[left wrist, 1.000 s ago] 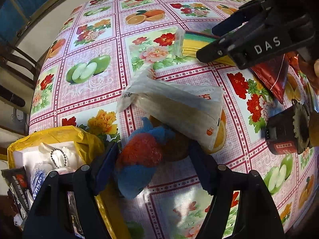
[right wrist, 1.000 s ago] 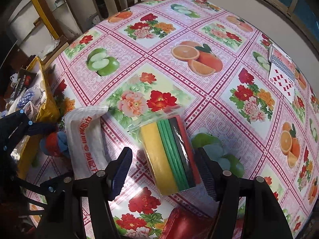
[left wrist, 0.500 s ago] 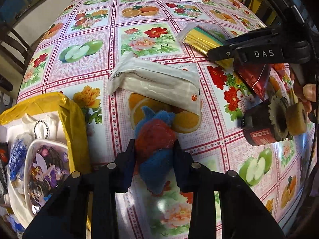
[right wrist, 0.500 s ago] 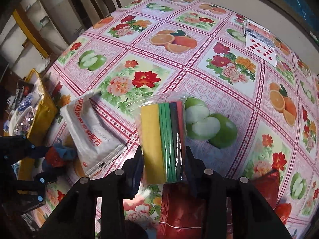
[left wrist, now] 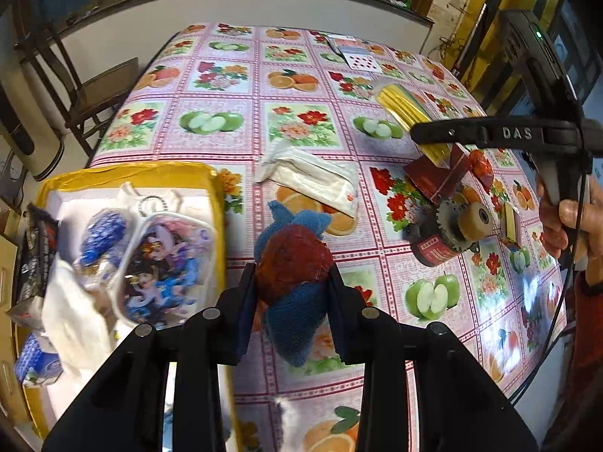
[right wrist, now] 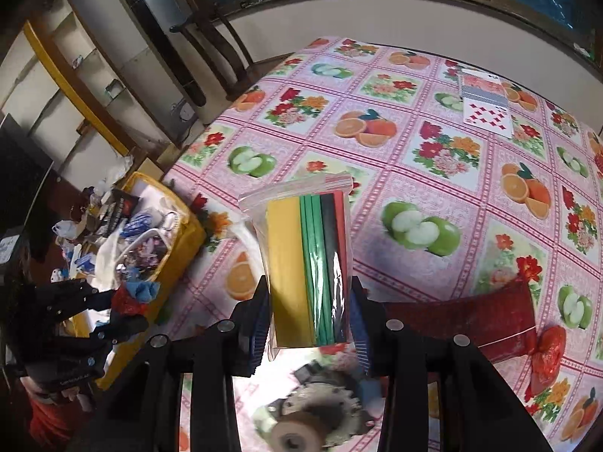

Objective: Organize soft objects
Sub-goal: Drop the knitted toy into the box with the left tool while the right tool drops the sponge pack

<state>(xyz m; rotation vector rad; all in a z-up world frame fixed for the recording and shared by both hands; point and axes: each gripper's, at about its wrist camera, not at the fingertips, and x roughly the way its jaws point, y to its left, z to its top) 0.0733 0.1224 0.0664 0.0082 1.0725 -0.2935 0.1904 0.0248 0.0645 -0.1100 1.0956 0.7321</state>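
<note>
The blue and red plush toy sits clamped in the left gripper, above the tablecloth beside the yellow bin. The right gripper clamps the bag of sponges, lifted over open table.

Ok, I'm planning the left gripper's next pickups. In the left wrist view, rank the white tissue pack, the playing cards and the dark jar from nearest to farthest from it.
1. White tissue pack, just ahead of the left gripper and its plush toy.
2. Dark jar, off to the right; close to the pack's range, though it seems slightly farther.
3. Playing cards, at the table's far end.
</note>
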